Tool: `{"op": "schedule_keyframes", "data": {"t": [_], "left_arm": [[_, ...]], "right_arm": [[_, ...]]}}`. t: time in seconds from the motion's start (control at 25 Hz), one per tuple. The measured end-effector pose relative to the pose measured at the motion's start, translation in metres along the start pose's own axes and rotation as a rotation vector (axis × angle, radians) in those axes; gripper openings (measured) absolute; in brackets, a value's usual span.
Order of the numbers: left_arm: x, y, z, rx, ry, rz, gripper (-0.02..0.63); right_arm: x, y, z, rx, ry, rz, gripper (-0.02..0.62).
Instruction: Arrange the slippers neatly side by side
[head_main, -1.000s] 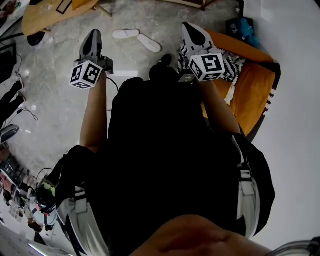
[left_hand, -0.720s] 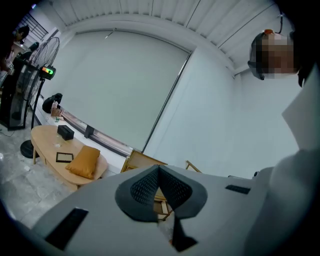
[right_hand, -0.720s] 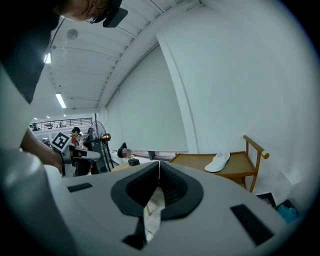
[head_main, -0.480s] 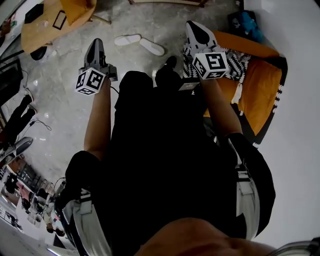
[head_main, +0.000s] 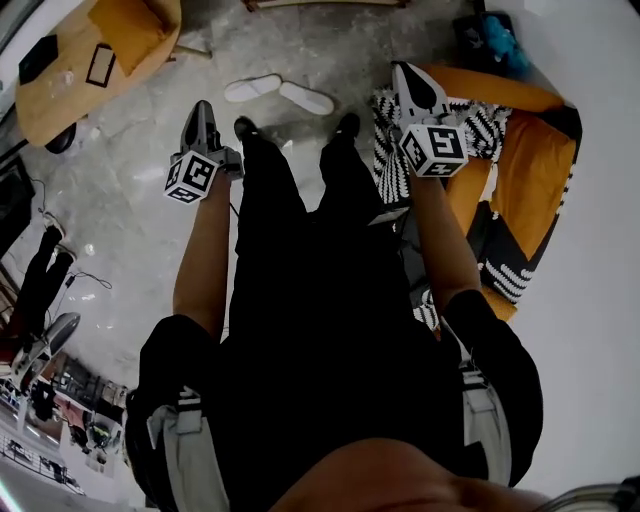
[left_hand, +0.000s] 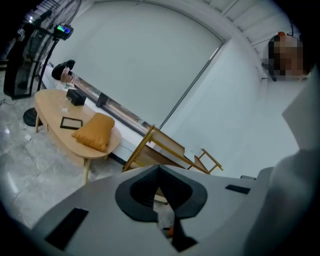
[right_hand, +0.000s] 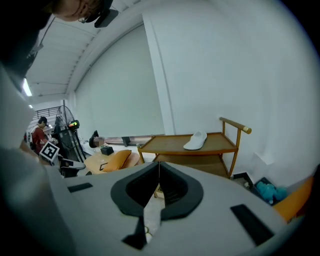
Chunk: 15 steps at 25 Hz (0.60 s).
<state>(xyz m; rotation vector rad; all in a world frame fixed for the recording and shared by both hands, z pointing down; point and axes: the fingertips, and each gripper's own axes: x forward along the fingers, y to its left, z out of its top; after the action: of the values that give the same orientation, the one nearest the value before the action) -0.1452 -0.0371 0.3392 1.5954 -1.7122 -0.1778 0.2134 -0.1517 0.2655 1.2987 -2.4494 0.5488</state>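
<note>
Two white slippers lie on the grey stone floor in the head view, the left one (head_main: 252, 88) and the right one (head_main: 307, 98), angled apart with their near ends close together. My left gripper (head_main: 204, 110) hangs shut and empty in the air, short of the slippers and to their left. My right gripper (head_main: 407, 72) is shut and empty too, to the slippers' right above a patterned blanket. In the left gripper view the jaws (left_hand: 159, 175) meet with nothing between them. The right gripper view shows the same (right_hand: 159, 172), and the floor slippers are hidden in both gripper views.
The person's two black shoes (head_main: 345, 124) stand just short of the slippers. An orange beanbag (head_main: 522, 168) with a black-and-white blanket (head_main: 388, 165) fills the right. A wooden table (head_main: 60, 85) with an orange cushion (head_main: 190, 262) is at the left. A wooden cart (right_hand: 200, 150) carries a white shoe (right_hand: 195, 141).
The person's legs have straightened out toward the slippers and both feet now show. Both grippers have sunk a little lower in the head view and stay shut. The slippers have not moved.
</note>
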Motion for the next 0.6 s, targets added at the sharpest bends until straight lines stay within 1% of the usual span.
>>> {"op": "schedule_keyframes", "data": {"t": [0.08,0.2,0.36,0.52,0.6], "left_arm": [[0.008,0.03,-0.013,-0.019,0.036,0.02,0.015],[0.018,0.073,-0.032,-0.047,0.079,0.067,0.015],[0.036,0.13,-0.071,-0.108,0.12,0.163,0.015],[0.059,0.173,-0.117,-0.084,0.208,0.212,0.015],[0.068,0.192,-0.138,-0.1,0.232,0.234,0.015]], "right_arm": [[0.012,0.008,-0.019,0.015,0.03,-0.027,0.032],[0.036,0.02,-0.055,0.051,0.072,-0.038,0.032],[0.074,0.031,-0.106,0.089,0.138,-0.008,0.032],[0.113,0.031,-0.152,0.12,0.186,0.022,0.032],[0.132,0.026,-0.176,0.14,0.214,0.021,0.032]]}}
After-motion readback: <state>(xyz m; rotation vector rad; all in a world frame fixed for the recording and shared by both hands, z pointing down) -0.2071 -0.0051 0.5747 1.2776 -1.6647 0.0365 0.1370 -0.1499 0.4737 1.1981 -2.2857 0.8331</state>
